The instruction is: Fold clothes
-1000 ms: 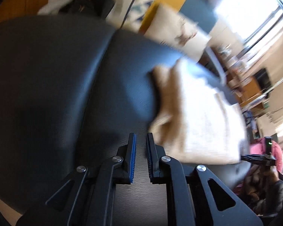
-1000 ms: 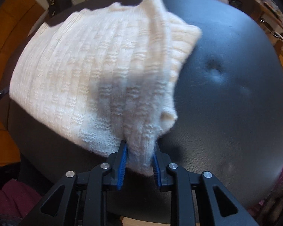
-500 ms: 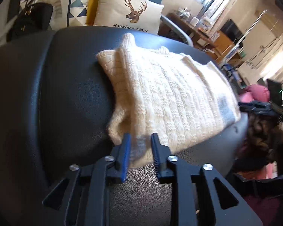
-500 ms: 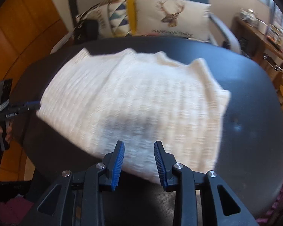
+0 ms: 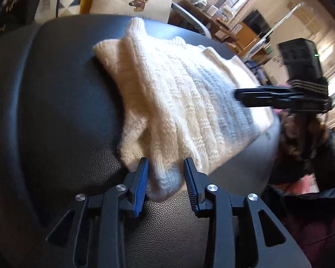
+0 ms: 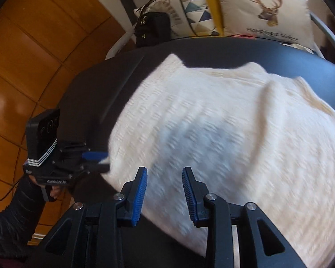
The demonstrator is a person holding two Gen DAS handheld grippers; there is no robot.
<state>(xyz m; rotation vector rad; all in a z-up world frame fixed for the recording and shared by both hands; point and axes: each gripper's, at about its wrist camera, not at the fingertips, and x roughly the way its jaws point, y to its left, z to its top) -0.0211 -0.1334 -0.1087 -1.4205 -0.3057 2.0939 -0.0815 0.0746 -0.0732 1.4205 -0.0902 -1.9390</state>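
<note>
- Left gripper (image 5: 166, 174): its two fingers are opening, with one corner of the sweater (image 5: 178, 102) between them; the left pad seems to touch the knit, the right pad stands clear of it, so it is not clamped
- Right gripper (image 6: 164, 185): two fingers part open above the sweater's near edge, nothing gripped; the view is blurred, so whether the tips brush the knit I cannot tell
- In the left view the right gripper also shows from the side, over the sweater's far part; in the right view the left gripper shows at the sweater's left corner, held by one hand (image 6: 53, 192) in a dark sleeve (image 6: 15, 214)
- One sweater, cream, ribbed knit, folded into a rough rectangle; it lies flat across the middle of the seat (image 5: 55, 111), with its collar end towards the cushions
- One seat, black leather, rounded, with one seam running down its left part
- Two cushions behind the seat: one with a deer (image 6: 265, 11), one with triangles (image 6: 196, 6)
- One black bag (image 6: 153, 30) just left of the triangle cushion
- Wood floor (image 6: 22, 55) left of the seat; shelves and a window, blurred, far right in the left view
</note>
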